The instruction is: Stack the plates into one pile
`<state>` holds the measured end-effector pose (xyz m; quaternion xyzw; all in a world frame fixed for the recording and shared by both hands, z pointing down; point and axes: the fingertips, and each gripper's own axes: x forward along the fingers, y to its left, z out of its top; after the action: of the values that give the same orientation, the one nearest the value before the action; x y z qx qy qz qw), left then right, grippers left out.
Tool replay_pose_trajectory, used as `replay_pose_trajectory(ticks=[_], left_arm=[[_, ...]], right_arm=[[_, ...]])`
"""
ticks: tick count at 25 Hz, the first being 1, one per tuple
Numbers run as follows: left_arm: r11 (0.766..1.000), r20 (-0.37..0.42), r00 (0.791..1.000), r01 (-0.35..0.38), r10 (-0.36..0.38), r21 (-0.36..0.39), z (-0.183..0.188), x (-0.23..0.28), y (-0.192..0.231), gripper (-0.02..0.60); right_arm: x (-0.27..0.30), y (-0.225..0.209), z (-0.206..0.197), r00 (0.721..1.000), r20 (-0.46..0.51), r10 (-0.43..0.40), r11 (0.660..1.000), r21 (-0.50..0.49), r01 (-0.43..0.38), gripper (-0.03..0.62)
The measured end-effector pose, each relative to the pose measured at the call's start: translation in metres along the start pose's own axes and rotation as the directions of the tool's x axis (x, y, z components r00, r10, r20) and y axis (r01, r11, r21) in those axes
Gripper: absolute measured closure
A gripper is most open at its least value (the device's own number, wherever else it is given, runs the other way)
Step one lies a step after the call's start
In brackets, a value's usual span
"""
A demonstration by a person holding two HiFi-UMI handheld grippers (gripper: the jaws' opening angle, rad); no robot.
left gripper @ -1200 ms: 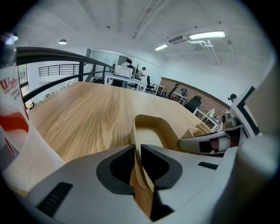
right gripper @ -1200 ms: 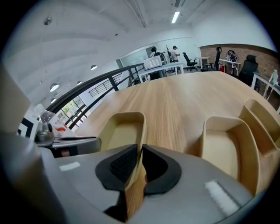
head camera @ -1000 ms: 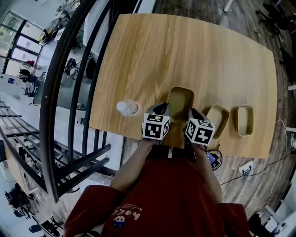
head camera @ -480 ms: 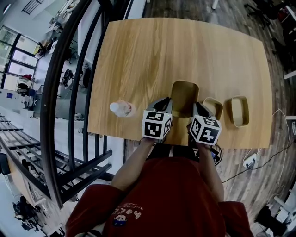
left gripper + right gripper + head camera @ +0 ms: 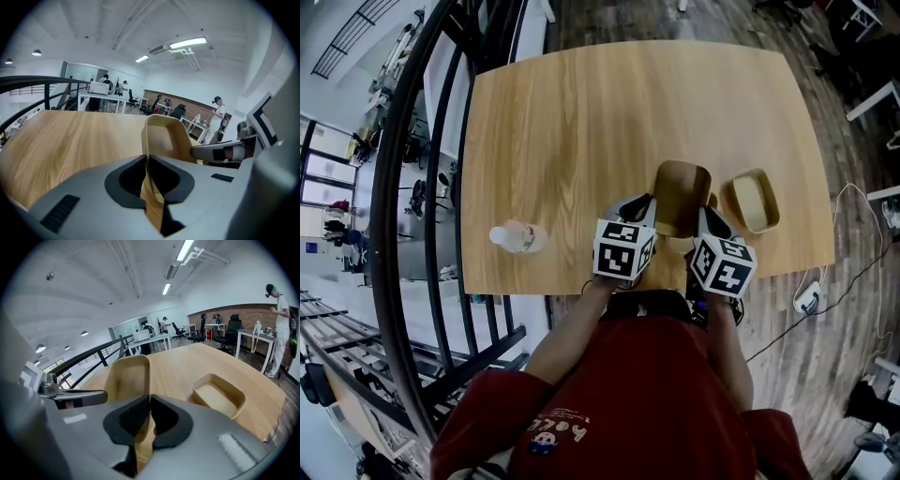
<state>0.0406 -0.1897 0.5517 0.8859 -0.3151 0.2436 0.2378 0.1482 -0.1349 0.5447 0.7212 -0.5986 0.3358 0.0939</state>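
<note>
A tan rectangular plate [image 5: 681, 195] hangs above the table's near edge, held by both side walls. My left gripper [image 5: 643, 208] is shut on its left wall [image 5: 146, 140]. On the right wall [image 5: 146, 380] my right gripper [image 5: 704, 218] is shut. In the left gripper view the jaws [image 5: 147, 168] pinch the thin rim; in the right gripper view the jaws [image 5: 149, 412] do the same. A second tan plate [image 5: 754, 200] [image 5: 219, 394] lies on the table just to the right. A sliver of another plate [image 5: 713, 200] shows under the held one's right side.
A clear plastic bottle [image 5: 517, 236] lies on the wooden table [image 5: 609, 112] near its front left edge. A black railing [image 5: 422, 216] runs along the table's left. People and desks stand far behind. A white cable [image 5: 825, 281] lies on the floor at right.
Both grippers have lifted the held plate and carried it right, so it now overlaps the middle plate that lay open to view before.
</note>
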Motion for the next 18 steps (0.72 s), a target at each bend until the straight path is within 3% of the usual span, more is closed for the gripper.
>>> replay_pose_trajectory(ticks=[7,18], left_arm=[[0.997,-0.07,0.996,0.06,-0.056,0.053,-0.014,0.025,-0.04,0.549],[0.997,-0.195,0.98,0.044,-0.03,0.064,-0.048,0.036,-0.045,0.541]], right_arm=[[-0.015,-0.045,-0.014,0.996,-0.044,-0.072,0.996,0.056,0.075,0.563],[-0.005,-0.061,-0.045,0.984,-0.169,-0.061,0.994,0.084,0.076,0.563]])
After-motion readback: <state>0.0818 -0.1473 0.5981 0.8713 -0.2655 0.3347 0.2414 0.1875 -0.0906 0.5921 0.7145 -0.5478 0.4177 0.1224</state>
